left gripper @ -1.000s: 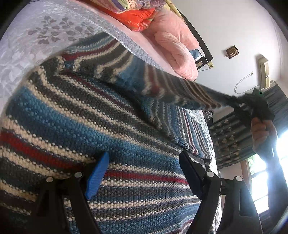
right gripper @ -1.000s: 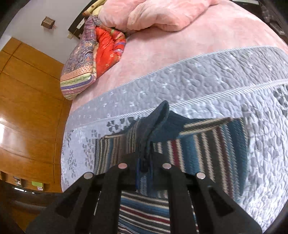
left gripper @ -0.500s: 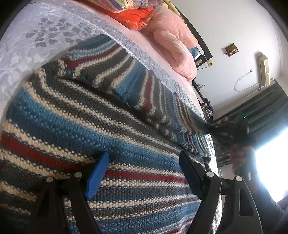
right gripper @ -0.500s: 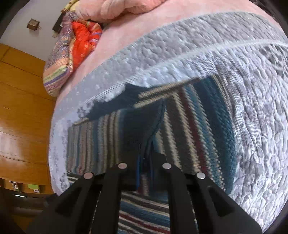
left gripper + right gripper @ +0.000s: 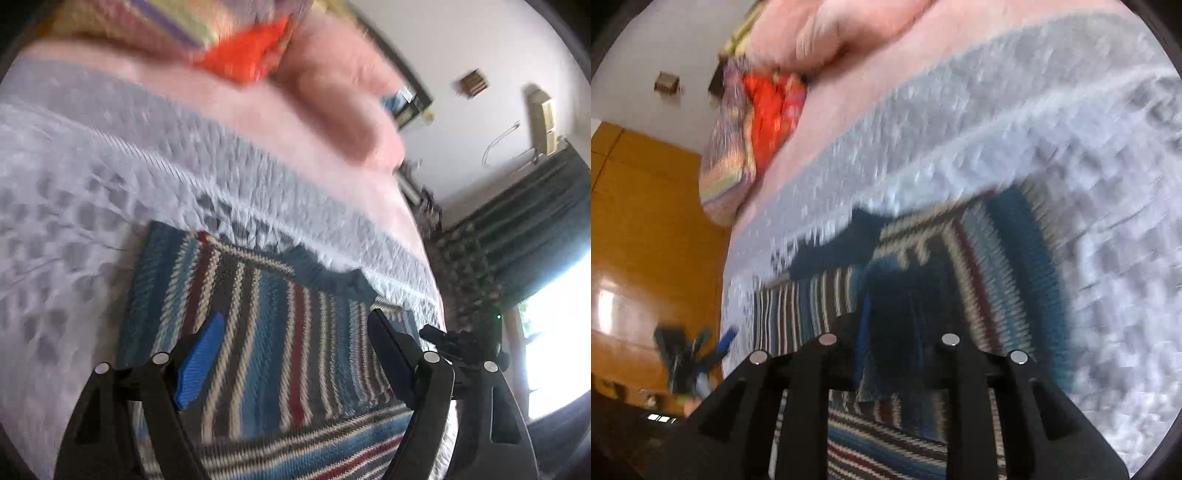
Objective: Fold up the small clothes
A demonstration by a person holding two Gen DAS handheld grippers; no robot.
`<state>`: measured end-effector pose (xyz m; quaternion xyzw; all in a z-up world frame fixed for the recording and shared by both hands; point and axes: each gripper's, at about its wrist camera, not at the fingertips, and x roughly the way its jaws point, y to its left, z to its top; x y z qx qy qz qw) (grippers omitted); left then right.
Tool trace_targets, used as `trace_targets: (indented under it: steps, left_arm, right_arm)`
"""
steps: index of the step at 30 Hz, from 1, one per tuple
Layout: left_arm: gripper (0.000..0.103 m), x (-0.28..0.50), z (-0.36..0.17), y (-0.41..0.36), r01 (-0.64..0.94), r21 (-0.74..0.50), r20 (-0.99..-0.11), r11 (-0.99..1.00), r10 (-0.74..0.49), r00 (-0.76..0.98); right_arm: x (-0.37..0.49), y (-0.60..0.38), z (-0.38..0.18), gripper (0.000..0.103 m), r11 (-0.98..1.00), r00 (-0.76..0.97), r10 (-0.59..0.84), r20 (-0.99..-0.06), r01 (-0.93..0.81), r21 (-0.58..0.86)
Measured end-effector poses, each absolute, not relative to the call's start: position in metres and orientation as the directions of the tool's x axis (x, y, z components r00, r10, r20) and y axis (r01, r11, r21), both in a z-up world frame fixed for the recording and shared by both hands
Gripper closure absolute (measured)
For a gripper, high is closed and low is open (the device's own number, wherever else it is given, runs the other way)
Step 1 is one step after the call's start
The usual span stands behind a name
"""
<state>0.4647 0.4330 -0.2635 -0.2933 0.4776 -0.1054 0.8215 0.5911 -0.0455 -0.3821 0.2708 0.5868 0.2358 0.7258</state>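
A knitted sweater point(image 5: 273, 314) striped blue, grey, cream and red lies flat on the grey quilted bedspread point(image 5: 74, 192). Both views are blurred by motion. My left gripper point(image 5: 295, 358) hovers open just above the sweater, nothing between its blue pad and dark finger. In the right wrist view the sweater point(image 5: 990, 258) has a sleeve folded across its body. My right gripper point(image 5: 903, 321) stands open over the sleeve's dark blue cuff point(image 5: 905, 295), its jaws parted. The right gripper point(image 5: 465, 343) also shows at the sweater's right edge, and the left gripper point(image 5: 698, 354) appears at far left.
Pink bedding point(image 5: 343, 110) and an orange and multicoloured pillow pile point(image 5: 753, 129) lie at the head of the bed. A wooden wardrobe point(image 5: 646, 240) stands to the left. Dark curtains point(image 5: 535, 229) and a bright window point(image 5: 554, 332) are on the right.
The right gripper brought the sleeve down across the sweater and its jaws have parted off the cuff. The left gripper has pulled back and up from the sweater, staying open.
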Motion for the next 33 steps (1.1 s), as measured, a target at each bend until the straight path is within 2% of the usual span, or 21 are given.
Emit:
trace_targets:
  steps: [2,3,4,6,7,8,10,13,15,16,18,19,20,21,24,26,27,31,33]
  left_arm:
    - [0.023,0.484,-0.294,0.437,-0.166,-0.548,-0.784,0.82,-0.434,0.443]
    - [0.024,0.488,-0.306,0.436,-0.19,-0.521,-0.812,0.832,-0.415,0.41]
    - [0.025,0.493,-0.323,0.437,-0.203,-0.495,-0.836,0.845,-0.4,0.376]
    - [0.025,0.494,-0.322,0.431,-0.169,-0.468,-0.845,0.868,-0.383,0.373]
    - [0.025,0.494,-0.317,0.428,-0.161,-0.458,-0.85,0.874,-0.377,0.369]
    - [0.025,0.489,-0.307,0.426,-0.141,-0.474,-0.836,0.869,-0.395,0.38]
    - [0.025,0.476,-0.294,0.42,-0.074,-0.531,-0.795,0.844,-0.466,0.388]
    - [0.025,0.452,-0.29,0.406,-0.004,-0.537,-0.791,0.844,-0.501,0.35]
    - [0.025,0.446,-0.306,0.407,-0.044,-0.484,-0.837,0.874,-0.448,0.314]
    - [0.029,0.444,-0.316,0.411,-0.063,-0.469,-0.848,0.881,-0.429,0.31]
    - [0.031,0.439,-0.313,0.416,-0.088,-0.482,-0.842,0.872,-0.433,0.323]
    - [0.03,0.434,-0.305,0.417,-0.095,-0.517,-0.821,0.851,-0.462,0.335]
    - [0.027,0.429,-0.3,0.418,-0.084,-0.55,-0.798,0.831,-0.493,0.346]
    - [0.025,0.425,-0.295,0.417,-0.064,-0.567,-0.782,0.821,-0.512,0.355]
    - [0.024,0.416,-0.303,0.415,-0.069,-0.491,-0.832,0.869,-0.444,0.332]
    - [0.024,0.413,-0.314,0.421,-0.092,-0.495,-0.832,0.864,-0.44,0.337]
    - [0.024,0.412,-0.312,0.42,-0.097,-0.488,-0.835,0.867,-0.432,0.341]
    - [0.023,0.388,-0.289,0.422,-0.127,-0.528,-0.82,0.84,-0.466,0.331]
    - [0.019,0.365,-0.283,0.426,-0.125,-0.538,-0.818,0.834,-0.481,0.316]
  right_arm:
    - [0.593,-0.034,-0.403,0.084,0.768,0.15,0.636,-0.757,-0.027,0.64]
    - [0.592,-0.033,-0.409,0.09,0.783,0.14,0.618,-0.773,-0.028,0.621]
    - [0.593,-0.032,-0.416,0.099,0.799,0.13,0.599,-0.79,-0.038,0.6]
    - [0.593,-0.038,-0.414,0.103,0.797,0.124,0.603,-0.788,-0.043,0.602]
    - [0.592,-0.042,-0.408,0.095,0.787,0.13,0.615,-0.778,-0.044,0.615]
    - [0.589,-0.045,-0.401,0.093,0.778,0.139,0.626,-0.767,-0.052,0.626]
    - [0.578,-0.048,-0.39,0.093,0.75,0.132,0.661,-0.739,-0.091,0.655]
    - [0.564,-0.041,-0.399,0.093,0.756,0.079,0.654,-0.753,-0.117,0.644]
    - [0.559,-0.036,-0.417,0.097,0.787,0.062,0.614,-0.787,-0.119,0.605]
    - [0.558,-0.036,-0.418,0.1,0.79,0.069,0.61,-0.789,-0.119,0.601]
    - [0.556,-0.041,-0.41,0.094,0.772,0.083,0.635,-0.768,-0.087,0.629]
    - [0.551,-0.046,-0.402,0.085,0.758,0.093,0.652,-0.752,-0.083,0.647]
    - [0.545,-0.051,-0.393,0.083,0.747,0.108,0.665,-0.739,-0.089,0.659]
    - [0.54,-0.061,-0.386,0.083,0.739,0.125,0.673,-0.729,-0.092,0.667]
    - [0.533,-0.086,-0.397,0.082,0.753,0.149,0.653,-0.743,-0.018,0.658]
    - [0.529,-0.089,-0.417,0.095,0.772,0.126,0.629,-0.767,0.014,0.635]
    - [0.528,-0.088,-0.421,0.097,0.781,0.125,0.619,-0.775,0.01,0.625]
    - [0.519,-0.096,-0.394,0.078,0.737,0.162,0.665,-0.729,0.018,0.676]
    - [0.503,-0.109,-0.382,0.077,0.72,0.164,0.683,-0.712,0.019,0.694]
